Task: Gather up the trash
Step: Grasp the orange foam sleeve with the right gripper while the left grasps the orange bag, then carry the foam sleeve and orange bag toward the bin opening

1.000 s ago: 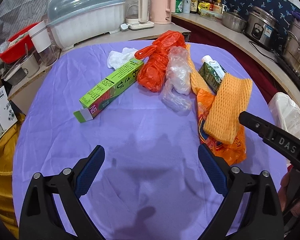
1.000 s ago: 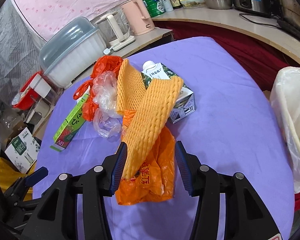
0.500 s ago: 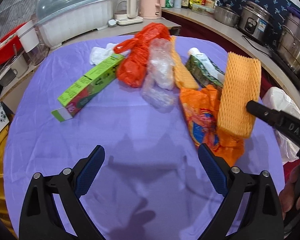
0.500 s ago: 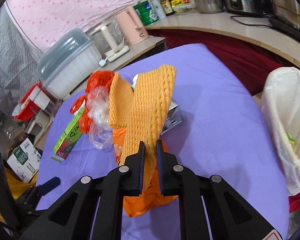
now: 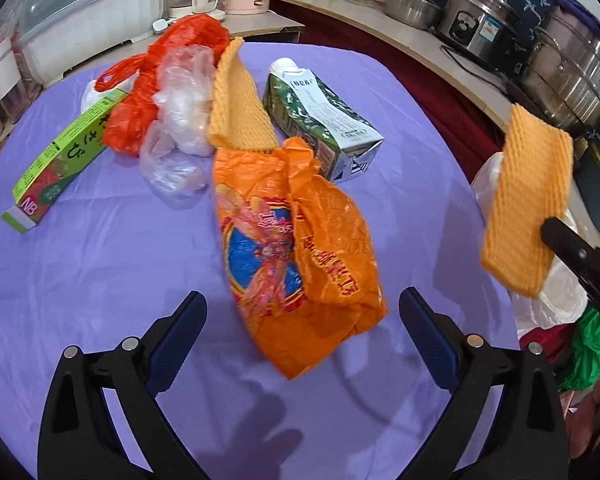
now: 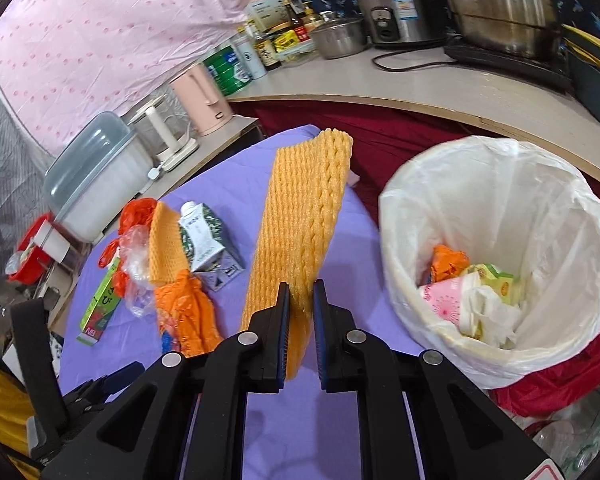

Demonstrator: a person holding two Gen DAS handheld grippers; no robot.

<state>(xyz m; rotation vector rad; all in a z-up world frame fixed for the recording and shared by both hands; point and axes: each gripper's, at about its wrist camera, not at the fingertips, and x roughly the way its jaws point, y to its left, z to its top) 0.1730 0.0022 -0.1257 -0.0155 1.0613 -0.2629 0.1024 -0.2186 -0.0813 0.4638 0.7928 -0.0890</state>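
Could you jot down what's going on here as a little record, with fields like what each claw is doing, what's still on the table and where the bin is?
right claw: shut on yellow foam net, lifted off the table
left claw: open, empty, over orange bag
bin: white-lined, right of table, some rubbish inside
still on purple table: carton, green box, red bag, clear bag, second foam net

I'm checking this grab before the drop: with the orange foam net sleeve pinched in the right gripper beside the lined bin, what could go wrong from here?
1. The right gripper pinches the orange foam net sleeve only near its lower end; the long free part may flop and snag the white-lined trash bin rim.
2. The sleeve hangs over the purple tablecloth, not over the bin; released now, it would probably miss.
3. The open left gripper hovers close above the crumpled orange plastic bag and could nudge it.
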